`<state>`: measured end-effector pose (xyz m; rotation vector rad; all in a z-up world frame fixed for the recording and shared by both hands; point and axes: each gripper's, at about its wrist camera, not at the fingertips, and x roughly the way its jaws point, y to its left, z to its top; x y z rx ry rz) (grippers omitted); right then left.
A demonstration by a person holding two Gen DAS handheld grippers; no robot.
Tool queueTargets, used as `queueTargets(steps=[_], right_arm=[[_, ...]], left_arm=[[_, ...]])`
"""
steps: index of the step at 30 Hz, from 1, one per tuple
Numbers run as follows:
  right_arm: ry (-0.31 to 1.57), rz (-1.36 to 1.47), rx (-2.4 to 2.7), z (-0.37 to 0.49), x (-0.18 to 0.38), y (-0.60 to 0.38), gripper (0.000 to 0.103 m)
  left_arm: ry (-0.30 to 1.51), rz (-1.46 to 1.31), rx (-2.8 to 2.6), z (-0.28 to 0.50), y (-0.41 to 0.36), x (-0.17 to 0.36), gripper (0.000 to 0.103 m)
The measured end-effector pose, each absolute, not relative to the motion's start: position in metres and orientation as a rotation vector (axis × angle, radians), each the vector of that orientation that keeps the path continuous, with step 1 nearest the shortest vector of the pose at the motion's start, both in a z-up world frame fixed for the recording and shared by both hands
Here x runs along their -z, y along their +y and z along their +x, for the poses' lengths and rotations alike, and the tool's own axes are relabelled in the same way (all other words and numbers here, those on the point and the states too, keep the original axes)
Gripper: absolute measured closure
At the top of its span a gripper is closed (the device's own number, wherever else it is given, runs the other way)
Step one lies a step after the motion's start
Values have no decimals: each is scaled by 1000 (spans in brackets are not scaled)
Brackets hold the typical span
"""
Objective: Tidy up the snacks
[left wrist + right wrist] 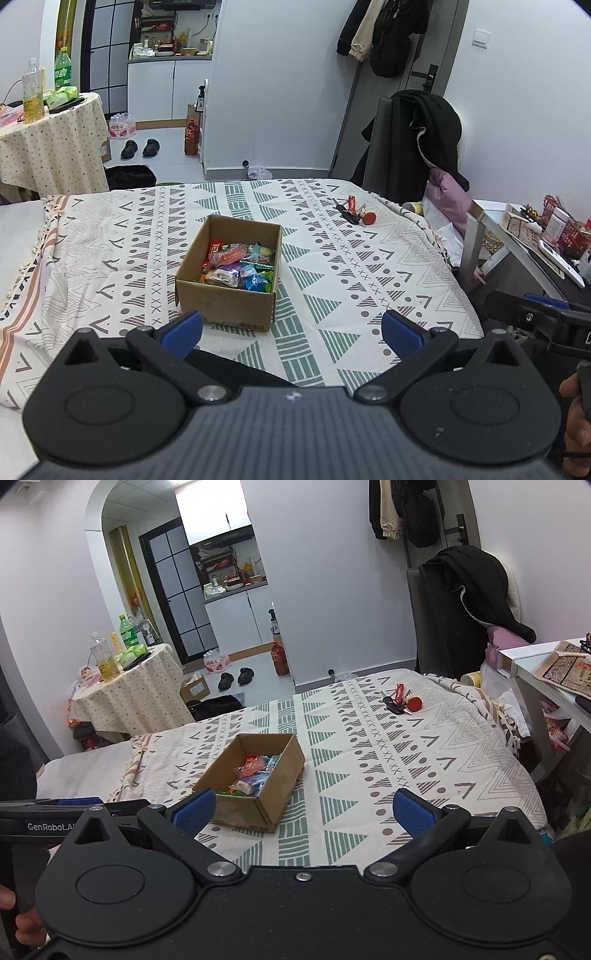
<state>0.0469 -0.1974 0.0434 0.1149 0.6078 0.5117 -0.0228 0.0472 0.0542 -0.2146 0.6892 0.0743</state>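
Note:
An open cardboard box point(225, 302) point(258, 805) sits on the patterned cloth, filled with several wrapped snacks point(240, 267) point(253, 773) in orange, blue, green and silver. My left gripper point(291, 326) hangs open just short of the box's near wall, its blue pads point(184, 328) wide apart with nothing between them. My right gripper point(303, 810) is open too, to the right of the box and nearer than it, its left pad point(195, 808) overlapping the box's near corner in the view. Both are empty.
The patterned tablecloth point(351, 280) covers the table. A bunch of keys with a red tag point(356, 212) point(400, 701) lies at the far right. A chair draped with a black coat point(424, 140) stands behind. A desk with clutter point(535, 236) is to the right, a small round table with bottles point(48, 122) far left.

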Motion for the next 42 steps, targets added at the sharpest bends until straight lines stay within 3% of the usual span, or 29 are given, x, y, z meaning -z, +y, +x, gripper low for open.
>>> queueTargets(steps=[42], right_arm=[[613, 80, -511, 45, -45, -189, 0]], left_arm=[[686, -224, -86, -27, 55, -53, 0]])
